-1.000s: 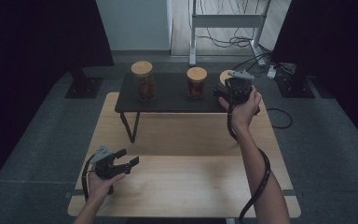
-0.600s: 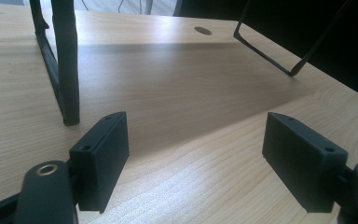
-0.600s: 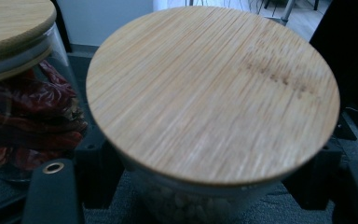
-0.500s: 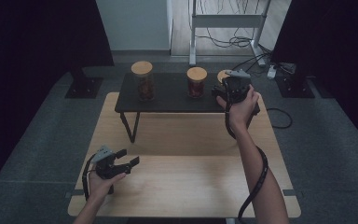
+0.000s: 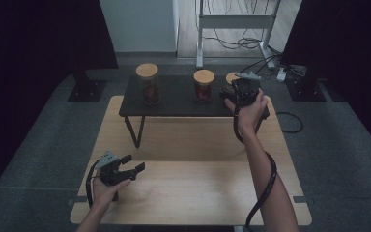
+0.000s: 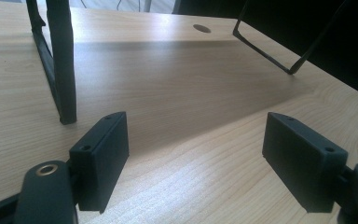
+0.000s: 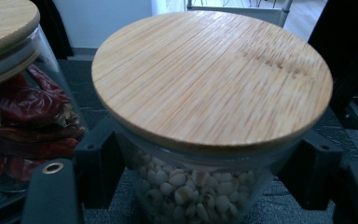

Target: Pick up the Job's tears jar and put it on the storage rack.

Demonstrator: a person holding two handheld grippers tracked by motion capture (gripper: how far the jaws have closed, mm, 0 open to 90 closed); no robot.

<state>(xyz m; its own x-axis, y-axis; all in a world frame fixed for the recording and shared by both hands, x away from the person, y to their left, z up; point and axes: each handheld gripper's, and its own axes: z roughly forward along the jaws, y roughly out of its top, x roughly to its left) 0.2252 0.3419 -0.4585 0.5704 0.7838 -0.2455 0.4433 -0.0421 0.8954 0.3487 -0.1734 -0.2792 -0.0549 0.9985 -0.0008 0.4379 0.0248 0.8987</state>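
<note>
— Three jars on the black shelf [image 5: 174,104]; which one is being worked?

— Rightmost: the jar of pale beans [image 7: 186,191], wooden lid [image 7: 212,77] on. It stands at the shelf's right end, just beside the jar of red chillies [image 7: 23,121].

— Right hand-held gripper [image 5: 244,92]?

— Its jaws sit either side of the glass, just under the lid. In the right gripper view they look close against the wall, but whether they press it I cannot tell. Low grip, likely so the lid's overhang stops the jar slipping down.

— Third jar?

— Tall one [image 5: 147,84] at the shelf's left, well apart from the others.

— Left side?

— Left hand-held gripper [image 5: 125,169] hangs low over the wooden surface [image 5: 198,193], jaws wide apart, nothing between them. It points toward the bare stretch in front of the shelf legs [image 6: 60,60]; my guess is it waits there to receive or steady the jar.

— Risk?

— Neighbouring chilli jar is close; a sideways lift could knock it.
</note>
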